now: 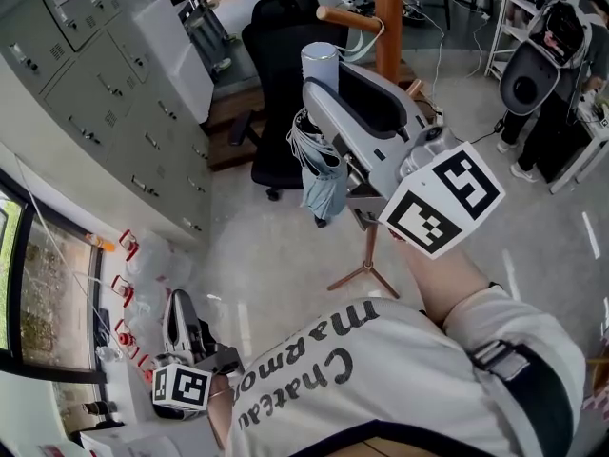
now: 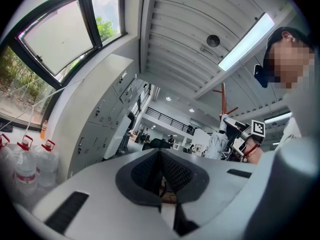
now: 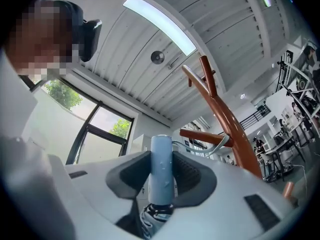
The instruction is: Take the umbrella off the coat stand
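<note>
Clear red-capped jugs [image 2: 25, 166], contents unclear, stand left of the left tongs [image 2: 161, 159], whose jaws are pressed together on nothing. The right tongs [image 3: 161, 159] clamp the umbrella [image 3: 161, 181] by its pale blue handle, with the folded canopy hanging beneath them. Its cord runs right to a peg of the coat stand [image 3: 227, 119].

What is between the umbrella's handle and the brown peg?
A thin pale strap runs from the umbrella handle to the peg and hooks over it. The right gripper view shows it.
</note>
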Demonstrator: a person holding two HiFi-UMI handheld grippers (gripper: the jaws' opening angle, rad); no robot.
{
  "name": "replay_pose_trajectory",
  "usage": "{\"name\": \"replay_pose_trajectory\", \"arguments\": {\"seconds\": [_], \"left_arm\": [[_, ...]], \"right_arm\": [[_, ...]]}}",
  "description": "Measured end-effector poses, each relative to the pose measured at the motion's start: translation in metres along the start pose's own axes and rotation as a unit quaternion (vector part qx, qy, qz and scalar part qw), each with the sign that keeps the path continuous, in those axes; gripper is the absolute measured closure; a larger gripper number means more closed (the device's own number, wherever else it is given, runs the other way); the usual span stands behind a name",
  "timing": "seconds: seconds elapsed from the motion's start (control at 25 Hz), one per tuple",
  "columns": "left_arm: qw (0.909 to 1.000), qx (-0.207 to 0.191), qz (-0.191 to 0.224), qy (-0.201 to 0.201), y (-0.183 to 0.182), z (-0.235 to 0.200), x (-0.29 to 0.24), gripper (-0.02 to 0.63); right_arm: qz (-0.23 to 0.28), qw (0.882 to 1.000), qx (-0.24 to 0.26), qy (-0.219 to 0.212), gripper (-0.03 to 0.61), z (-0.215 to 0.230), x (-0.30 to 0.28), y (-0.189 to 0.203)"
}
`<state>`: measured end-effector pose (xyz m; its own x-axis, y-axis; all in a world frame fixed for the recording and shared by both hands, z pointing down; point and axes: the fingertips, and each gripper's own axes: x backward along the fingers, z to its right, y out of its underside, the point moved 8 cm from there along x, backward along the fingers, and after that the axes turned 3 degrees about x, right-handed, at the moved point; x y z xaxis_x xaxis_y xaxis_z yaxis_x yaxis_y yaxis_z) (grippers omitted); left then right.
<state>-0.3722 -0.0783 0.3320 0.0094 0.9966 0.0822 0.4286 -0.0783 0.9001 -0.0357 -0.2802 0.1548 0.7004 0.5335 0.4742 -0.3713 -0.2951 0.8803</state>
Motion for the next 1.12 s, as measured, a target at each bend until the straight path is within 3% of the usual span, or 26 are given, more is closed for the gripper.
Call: {"name": "replay_pose_trajectory", "arguments": {"seconds": [0.56,1.12], "left_arm": [[0.9999,-0.004,0.011,-0.01,-0.005,0.001,0.015,0.589],[0.9997,-0.003,0.013,-0.02,-0.006,-0.002,0.022,0.589]], "right_arm": [[0.026,0.999,-0.002,-0.038,0.433,-0.016,-0.001,-0.021],[0.019,0.998,-0.013,-0.061,0.433,-0.028,-0.005,-0.018]]}}
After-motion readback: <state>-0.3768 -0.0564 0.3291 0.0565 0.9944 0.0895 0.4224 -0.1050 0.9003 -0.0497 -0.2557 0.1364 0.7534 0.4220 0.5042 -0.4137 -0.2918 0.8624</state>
